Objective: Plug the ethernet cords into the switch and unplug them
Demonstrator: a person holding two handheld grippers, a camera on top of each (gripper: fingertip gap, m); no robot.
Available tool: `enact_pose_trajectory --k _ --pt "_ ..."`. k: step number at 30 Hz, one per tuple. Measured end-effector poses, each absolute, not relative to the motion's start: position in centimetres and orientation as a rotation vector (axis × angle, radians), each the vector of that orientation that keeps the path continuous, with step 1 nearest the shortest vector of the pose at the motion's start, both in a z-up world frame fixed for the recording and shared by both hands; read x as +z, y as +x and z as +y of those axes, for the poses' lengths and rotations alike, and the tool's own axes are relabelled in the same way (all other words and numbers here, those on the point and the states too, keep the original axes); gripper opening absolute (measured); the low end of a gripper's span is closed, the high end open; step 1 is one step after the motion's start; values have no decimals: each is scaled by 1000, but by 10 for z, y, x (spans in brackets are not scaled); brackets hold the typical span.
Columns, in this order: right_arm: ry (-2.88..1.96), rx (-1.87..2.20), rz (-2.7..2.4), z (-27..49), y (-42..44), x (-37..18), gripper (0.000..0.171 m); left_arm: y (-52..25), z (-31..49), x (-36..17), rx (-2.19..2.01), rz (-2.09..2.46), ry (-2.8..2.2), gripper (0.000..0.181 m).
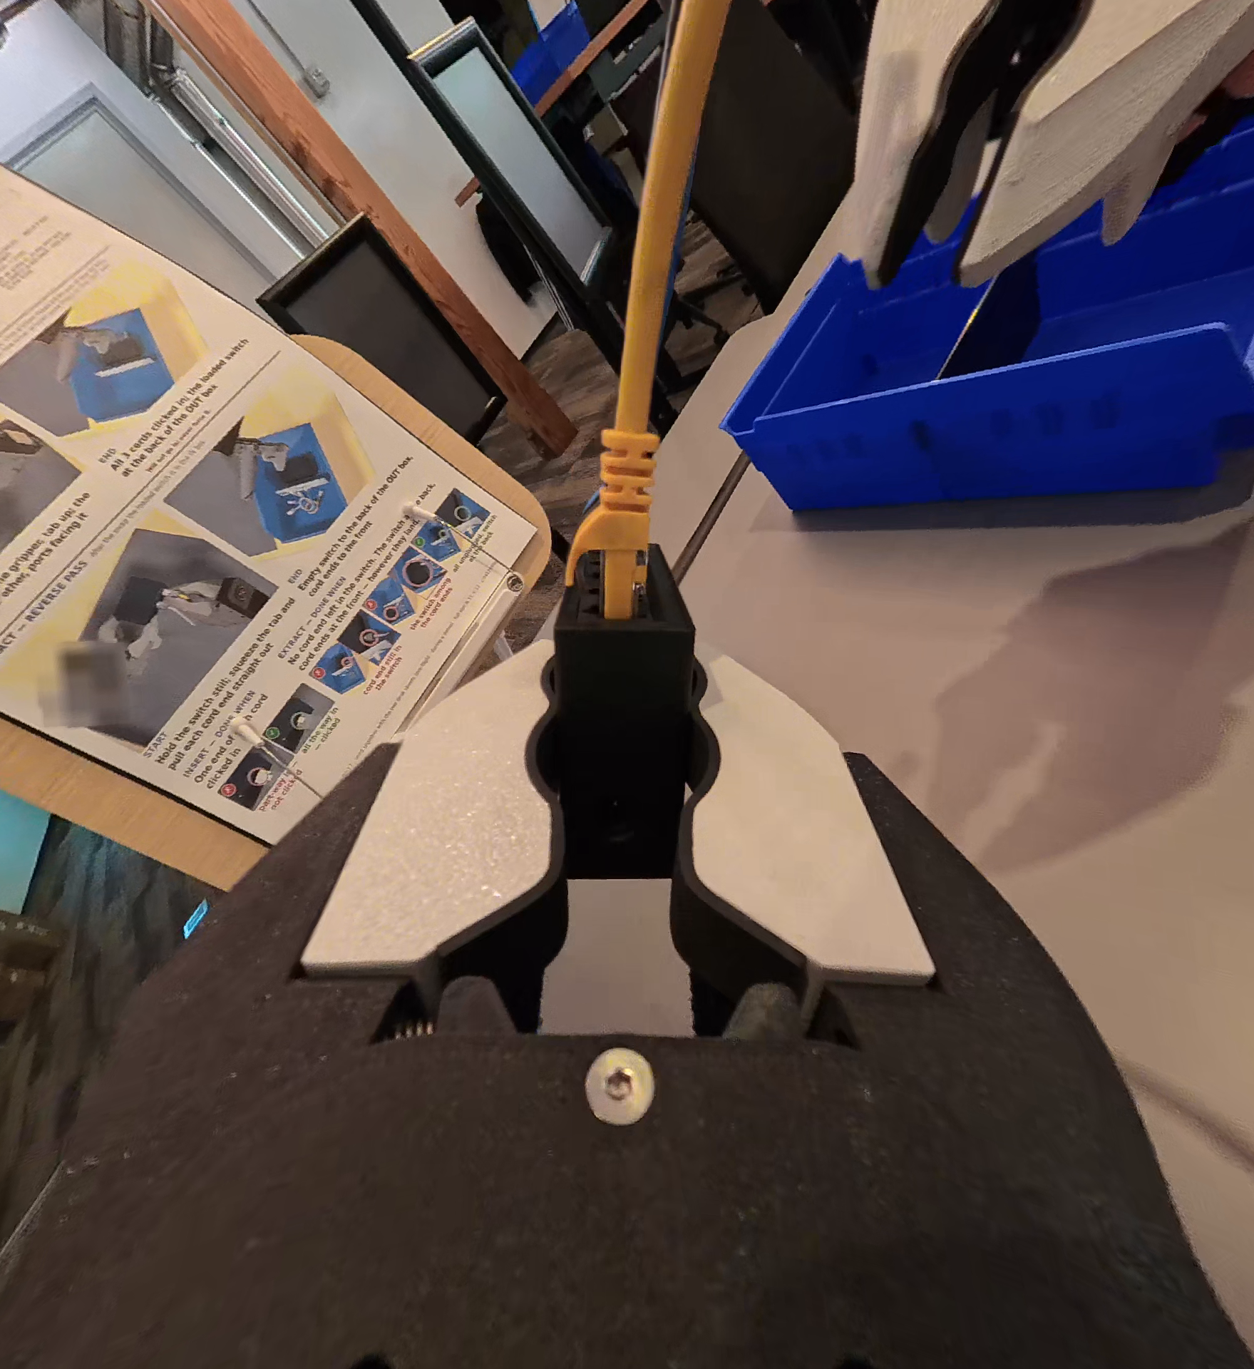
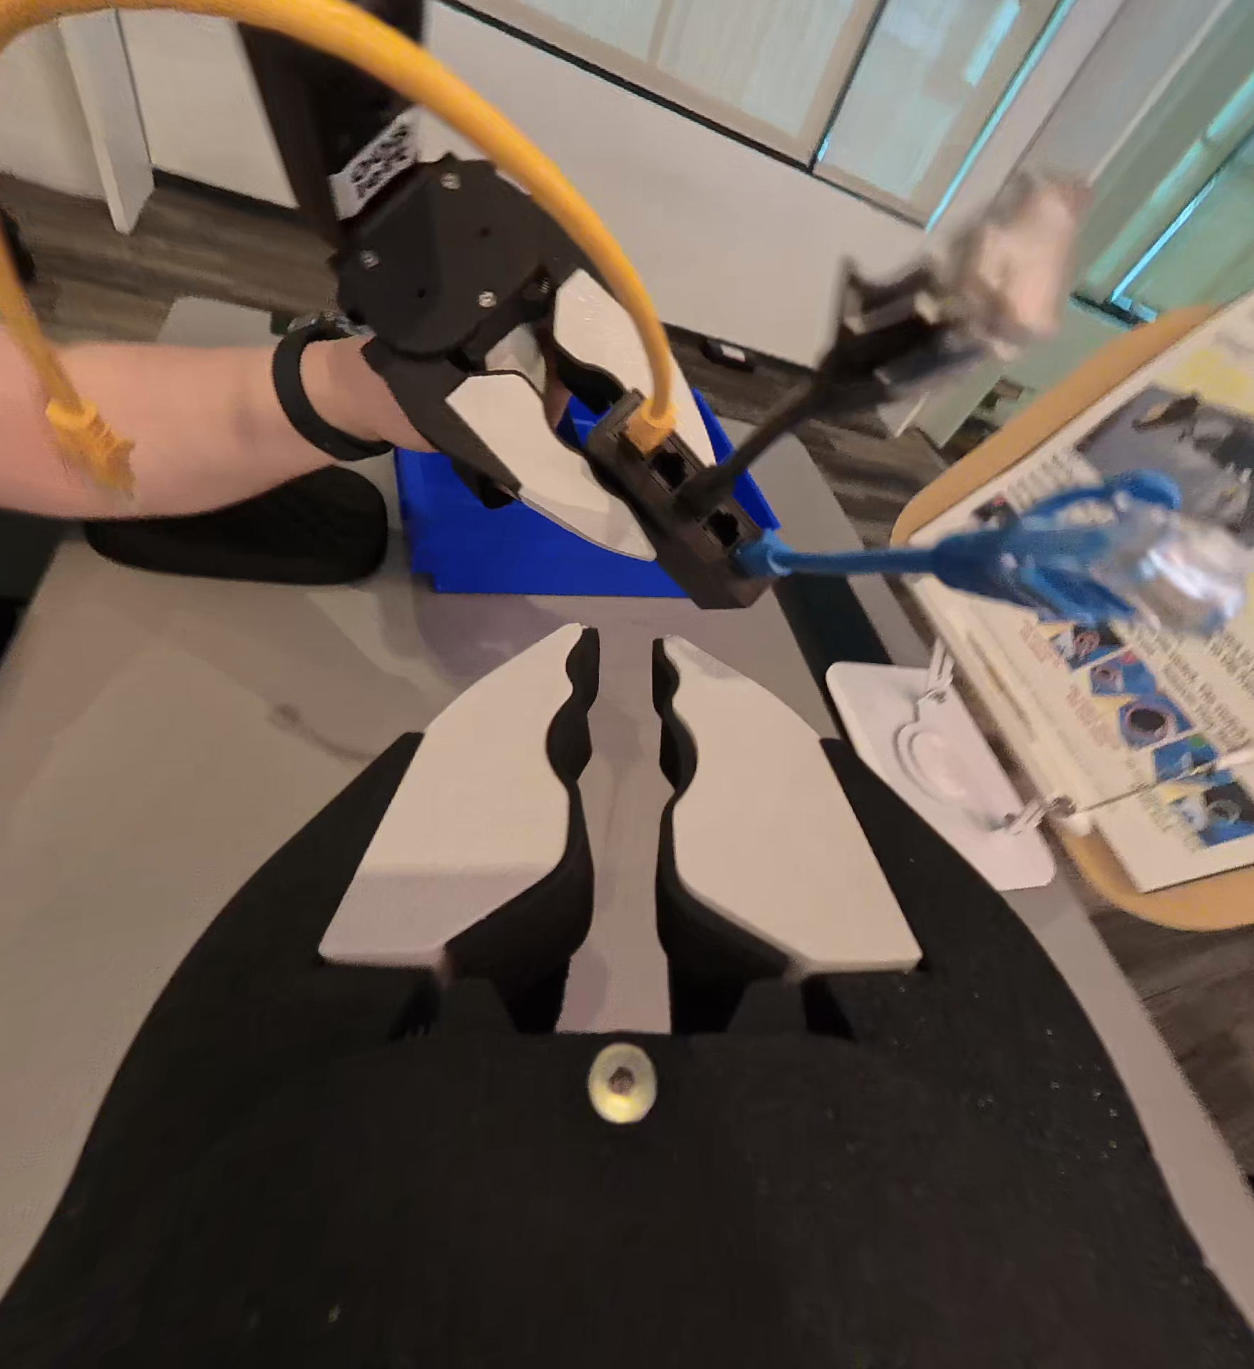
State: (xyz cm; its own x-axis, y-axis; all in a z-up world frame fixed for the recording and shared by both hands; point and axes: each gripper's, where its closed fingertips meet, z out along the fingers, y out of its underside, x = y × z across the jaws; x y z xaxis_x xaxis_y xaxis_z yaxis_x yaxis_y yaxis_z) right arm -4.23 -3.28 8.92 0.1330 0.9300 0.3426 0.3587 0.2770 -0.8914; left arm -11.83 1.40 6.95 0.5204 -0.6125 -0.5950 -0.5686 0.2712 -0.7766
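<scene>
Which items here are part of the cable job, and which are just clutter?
Job: switch, held by the left gripper; yellow cord, black cord and blue cord plugged into it; right gripper, fingers slightly apart, empty.

Lying about: blue bin, instruction poster, white stand base.

The left hand-held gripper (image 1: pixel 624 711) is clamped, its pale fingers (image 1: pixel 461 800) pressed against both sides of the black switch (image 1: pixel 624 667) at frame centre. In the right wrist view a bare forearm (image 2: pixel 187 422) with a dark wristband enters from the left edge. The right hand-held gripper (image 2: pixel 625 652) is empty, fingers (image 2: pixel 490 778) slightly parted, at lower centre.
</scene>
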Motion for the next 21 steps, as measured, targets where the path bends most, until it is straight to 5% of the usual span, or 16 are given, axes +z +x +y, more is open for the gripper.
enact_pose_trajectory --k 9,21 --pt "-1064 473 -1568 -62 -42 97 7 -114 10 56 77 1228 -1400 28" --pt "-1028 315 -1619 -60 -36 90 23 -109 10 38 91 1300 -1427 29"
